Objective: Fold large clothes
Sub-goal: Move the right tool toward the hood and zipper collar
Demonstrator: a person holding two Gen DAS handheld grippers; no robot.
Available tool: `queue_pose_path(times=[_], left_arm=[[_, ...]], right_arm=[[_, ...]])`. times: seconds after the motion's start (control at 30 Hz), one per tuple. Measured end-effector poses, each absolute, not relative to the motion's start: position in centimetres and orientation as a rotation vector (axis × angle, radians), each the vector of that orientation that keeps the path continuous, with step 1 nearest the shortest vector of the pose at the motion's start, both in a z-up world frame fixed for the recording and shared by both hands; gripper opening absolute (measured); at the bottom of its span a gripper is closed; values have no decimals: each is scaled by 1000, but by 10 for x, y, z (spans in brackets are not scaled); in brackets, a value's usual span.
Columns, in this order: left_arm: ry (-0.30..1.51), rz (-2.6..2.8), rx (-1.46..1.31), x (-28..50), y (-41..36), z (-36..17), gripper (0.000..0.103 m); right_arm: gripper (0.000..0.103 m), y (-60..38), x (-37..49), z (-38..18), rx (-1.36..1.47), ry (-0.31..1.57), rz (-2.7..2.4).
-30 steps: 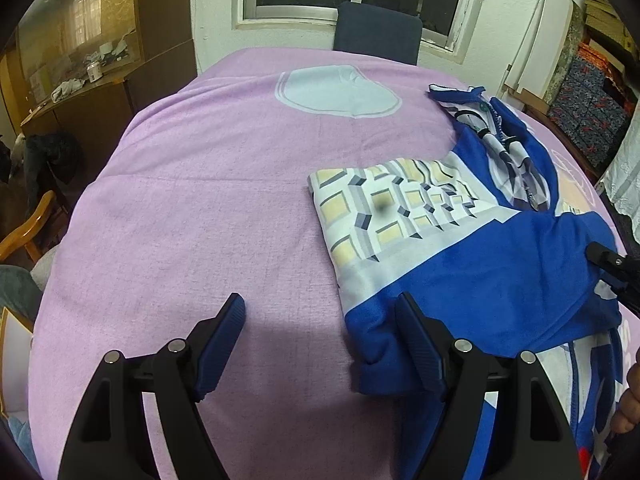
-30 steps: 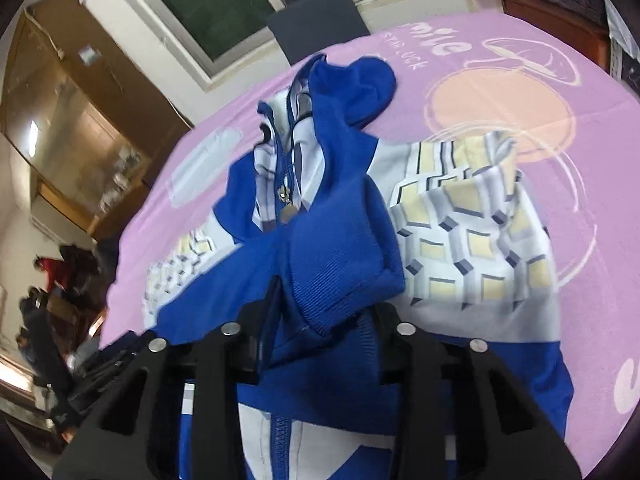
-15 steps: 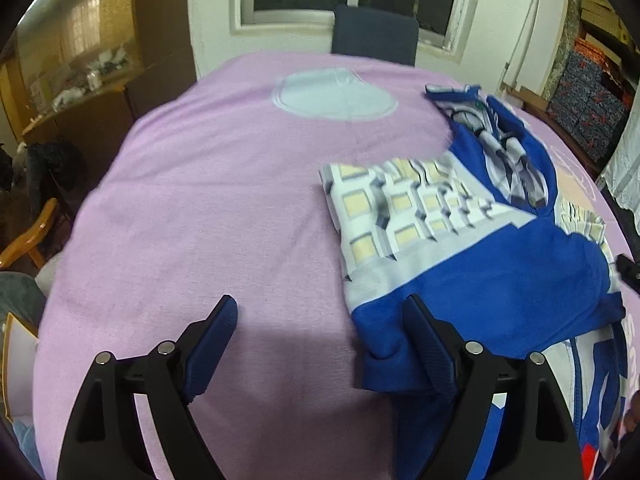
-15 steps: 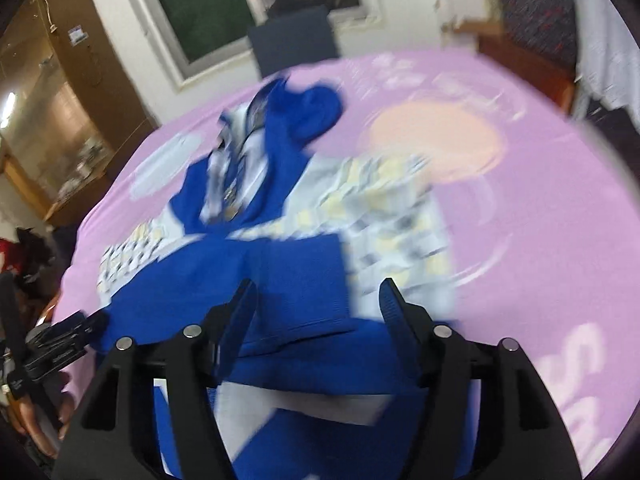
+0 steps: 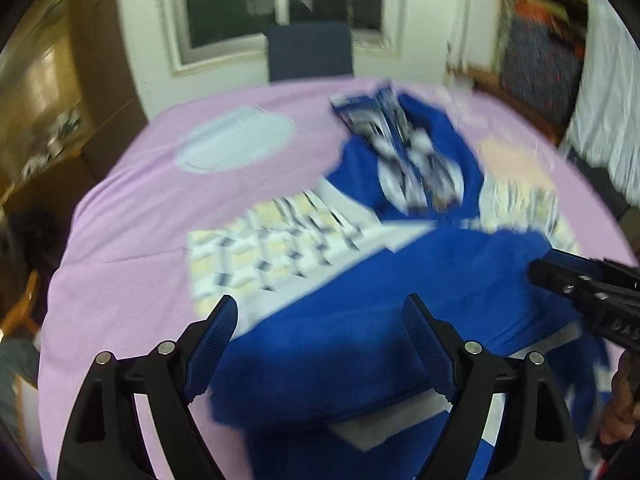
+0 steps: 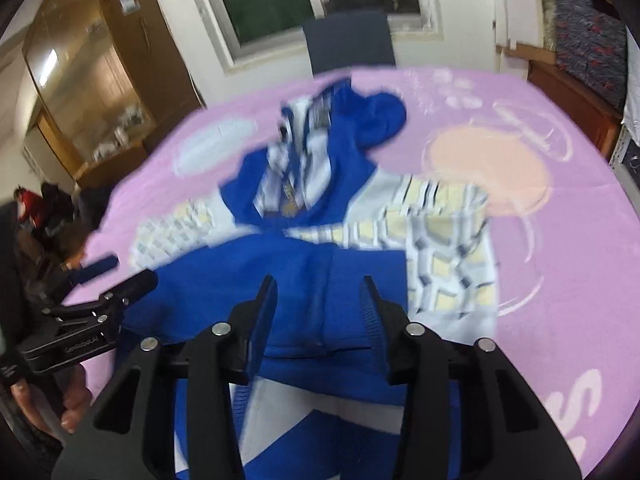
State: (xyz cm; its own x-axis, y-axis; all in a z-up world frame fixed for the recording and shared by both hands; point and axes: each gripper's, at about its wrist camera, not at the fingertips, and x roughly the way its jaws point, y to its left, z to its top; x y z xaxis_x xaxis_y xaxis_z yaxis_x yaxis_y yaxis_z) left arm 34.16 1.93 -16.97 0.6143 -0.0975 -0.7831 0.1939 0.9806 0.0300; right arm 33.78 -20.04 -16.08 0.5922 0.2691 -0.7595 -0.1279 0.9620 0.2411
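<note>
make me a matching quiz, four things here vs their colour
Things:
1. blanket
2. chair
3. cabinet
4. jacket sleeve

Colours:
A. brown wood
B. bright blue
C. pink
D. dark navy

Pairs: 1-C, 2-D, 3-A, 4-B

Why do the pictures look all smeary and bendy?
Left wrist view: motion blur smears the blue jacket and the window. Right wrist view: blur too, milder. Both views: the fisheye lens bends the pink cloth round and darkens the corners.
</note>
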Motion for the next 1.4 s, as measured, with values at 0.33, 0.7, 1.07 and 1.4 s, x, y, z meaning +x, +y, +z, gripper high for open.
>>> queue_pose_path(times=[0.33, 0.7, 1.07, 1.4], left_arm=[[893, -115, 50, 354, 36, -169, 94], [906, -131, 46, 356, 33, -189, 96], [901, -127, -77, 357, 59, -179, 96], [915, -78, -104, 362, 73, -184, 96]], right_arm=[[41, -214, 356, -163, 210, 951, 289], [65, -229, 465, -111, 283, 866, 222], [80, -170, 563, -143, 183, 933, 172], [5, -173, 578, -165, 150, 949, 85]])
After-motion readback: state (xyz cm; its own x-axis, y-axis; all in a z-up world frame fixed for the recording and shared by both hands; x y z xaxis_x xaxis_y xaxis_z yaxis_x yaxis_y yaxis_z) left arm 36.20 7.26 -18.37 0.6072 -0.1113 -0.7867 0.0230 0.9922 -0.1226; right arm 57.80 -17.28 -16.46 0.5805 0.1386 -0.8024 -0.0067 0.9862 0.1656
